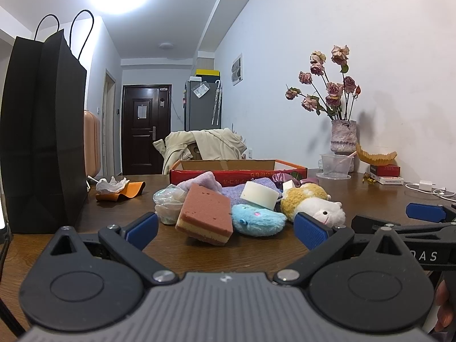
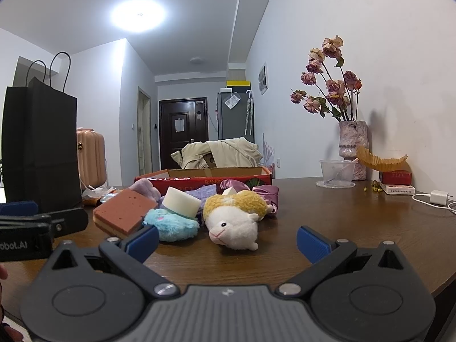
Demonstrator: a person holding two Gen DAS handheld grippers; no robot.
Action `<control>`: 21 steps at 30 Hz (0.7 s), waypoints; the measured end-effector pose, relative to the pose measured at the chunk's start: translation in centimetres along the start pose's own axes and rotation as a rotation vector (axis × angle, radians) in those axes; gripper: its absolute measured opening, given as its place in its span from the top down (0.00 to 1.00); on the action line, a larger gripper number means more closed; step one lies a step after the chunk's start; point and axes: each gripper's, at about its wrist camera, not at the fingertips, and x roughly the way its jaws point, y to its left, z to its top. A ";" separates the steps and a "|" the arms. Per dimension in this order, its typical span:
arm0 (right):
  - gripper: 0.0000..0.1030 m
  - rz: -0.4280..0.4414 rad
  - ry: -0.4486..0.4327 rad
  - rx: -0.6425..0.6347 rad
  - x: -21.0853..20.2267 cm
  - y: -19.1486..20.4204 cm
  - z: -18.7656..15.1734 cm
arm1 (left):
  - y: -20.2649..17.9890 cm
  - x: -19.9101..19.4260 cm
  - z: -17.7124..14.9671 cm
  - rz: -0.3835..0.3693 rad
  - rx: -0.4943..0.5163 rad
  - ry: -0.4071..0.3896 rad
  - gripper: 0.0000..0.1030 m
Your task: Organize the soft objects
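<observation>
On the wooden bench (image 1: 370, 199), a black paper bag (image 1: 42, 131) stands far left. The left hand-held gripper (image 1: 226, 229) is spread wide, empty, facing the pink sponge (image 1: 206, 213). Rightward lie a blue plush (image 2: 172, 223), white foam block (image 2: 182, 201) and sheep plush (image 2: 235, 218), before the red box (image 2: 205, 181). The right hand-held gripper (image 2: 228, 242) is likewise spread, empty.

Dark wooden table (image 2: 327, 228): soft-toy pile (image 2: 182, 213) at twelve o'clock, black paper bag (image 1: 42, 142) at ten, possibly glass vase (image 2: 352, 145) at two.
</observation>
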 end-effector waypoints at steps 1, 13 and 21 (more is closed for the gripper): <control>0.00 0.000 0.000 0.001 0.0 0.0 0.0 | 0.0 0.0 0.0 0.000 0.001 0.001 0.00; 0.00 -0.001 0.006 -0.001 0.2 0.0 -0.1 | 0.0 0.0 0.0 -0.001 0.001 0.001 0.00; 0.00 -0.001 0.007 -0.002 0.3 0.1 -0.1 | 0.0 0.0 0.0 -0.002 0.002 0.001 0.00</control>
